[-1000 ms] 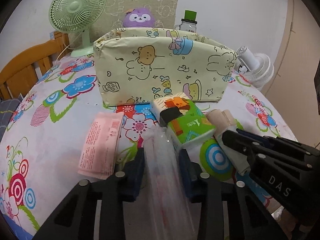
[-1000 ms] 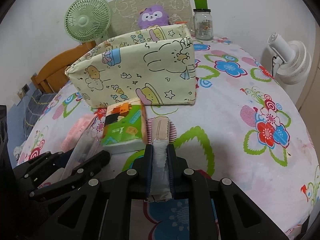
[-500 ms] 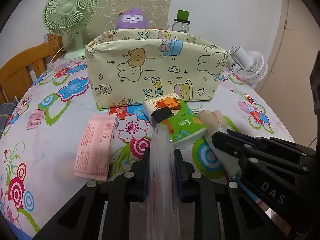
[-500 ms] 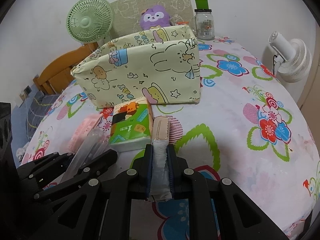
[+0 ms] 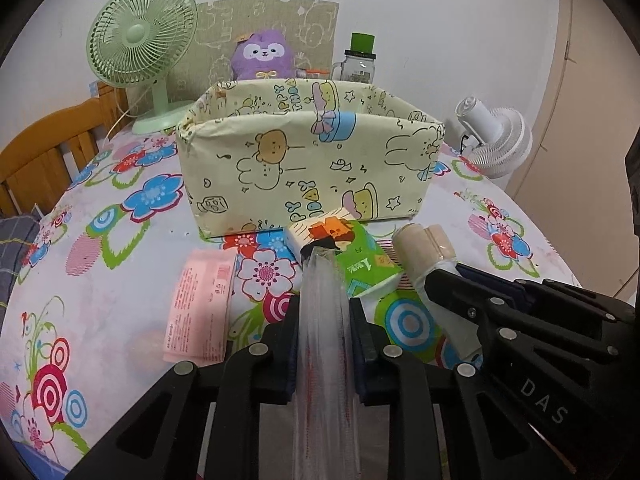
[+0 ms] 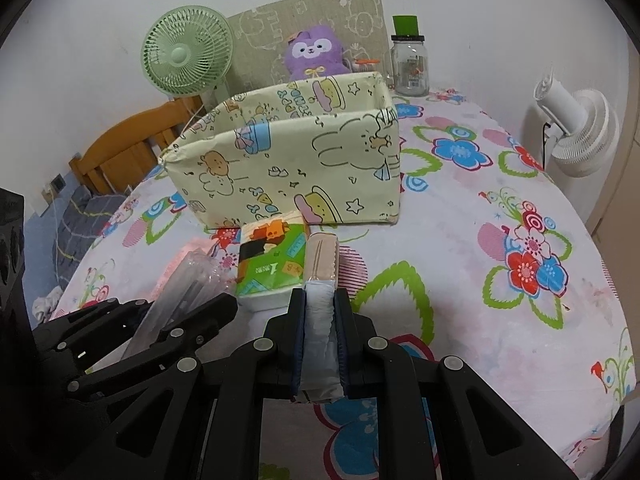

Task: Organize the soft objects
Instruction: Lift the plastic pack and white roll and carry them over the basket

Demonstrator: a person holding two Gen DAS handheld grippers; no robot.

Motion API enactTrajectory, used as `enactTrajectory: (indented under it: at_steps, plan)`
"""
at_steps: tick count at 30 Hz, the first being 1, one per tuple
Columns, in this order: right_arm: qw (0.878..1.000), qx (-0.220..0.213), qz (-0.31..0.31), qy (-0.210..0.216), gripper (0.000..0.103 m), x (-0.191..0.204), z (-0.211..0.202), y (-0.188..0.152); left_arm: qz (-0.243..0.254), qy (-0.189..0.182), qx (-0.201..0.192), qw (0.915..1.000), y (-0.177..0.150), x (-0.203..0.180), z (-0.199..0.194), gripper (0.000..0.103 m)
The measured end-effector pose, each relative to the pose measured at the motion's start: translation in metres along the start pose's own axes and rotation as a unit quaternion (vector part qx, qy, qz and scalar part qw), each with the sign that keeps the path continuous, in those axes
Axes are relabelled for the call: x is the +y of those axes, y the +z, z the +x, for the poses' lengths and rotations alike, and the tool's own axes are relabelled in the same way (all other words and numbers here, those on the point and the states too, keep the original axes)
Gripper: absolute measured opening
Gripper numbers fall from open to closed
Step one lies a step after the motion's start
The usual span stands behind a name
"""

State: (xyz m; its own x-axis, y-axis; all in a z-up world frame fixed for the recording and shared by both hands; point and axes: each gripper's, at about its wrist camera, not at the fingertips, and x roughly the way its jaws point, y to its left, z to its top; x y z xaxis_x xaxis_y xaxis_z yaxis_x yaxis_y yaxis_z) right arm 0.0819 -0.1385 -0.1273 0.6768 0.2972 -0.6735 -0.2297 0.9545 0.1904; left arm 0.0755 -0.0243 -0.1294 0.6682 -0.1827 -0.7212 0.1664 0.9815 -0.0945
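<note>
My left gripper [image 5: 324, 312] is shut on a clear crinkly plastic packet [image 5: 324, 344] that sticks out forward between its pads. My right gripper [image 6: 320, 304] is shut on a beige-and-white soft packet [image 6: 321, 264], seen also in the left wrist view as the beige packet [image 5: 420, 248]. Between the two lies a green tissue pack [image 5: 360, 260] [image 6: 272, 256] on the floral cloth. A pink packet [image 5: 200, 304] lies flat at the left. Behind them stands the cream cartoon-print fabric box [image 5: 312, 168] [image 6: 288, 168], open on top.
A floral tablecloth [image 6: 500, 208] covers the table. At the back stand a green fan [image 5: 140, 40], a purple plush [image 5: 264, 54] and a glass jar with green lid [image 6: 410, 64]. A white fan [image 6: 576, 132] sits at the right edge, a wooden chair back [image 5: 44, 152] at the left.
The left jaws closed in on the clear packet. Both views rose a little, so the inside of the box now shows over its rim.
</note>
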Motion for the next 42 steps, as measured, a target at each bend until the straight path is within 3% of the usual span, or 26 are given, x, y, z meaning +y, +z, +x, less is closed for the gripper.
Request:
enactTrajectory:
  at_steps: [42]
  plan:
    - [0.999,-0.040,-0.018,-0.012,0.017,0.012,-0.039,0.040,0.012,0.007,-0.038,0.9992,0.039,-0.009,-0.036,0.020]
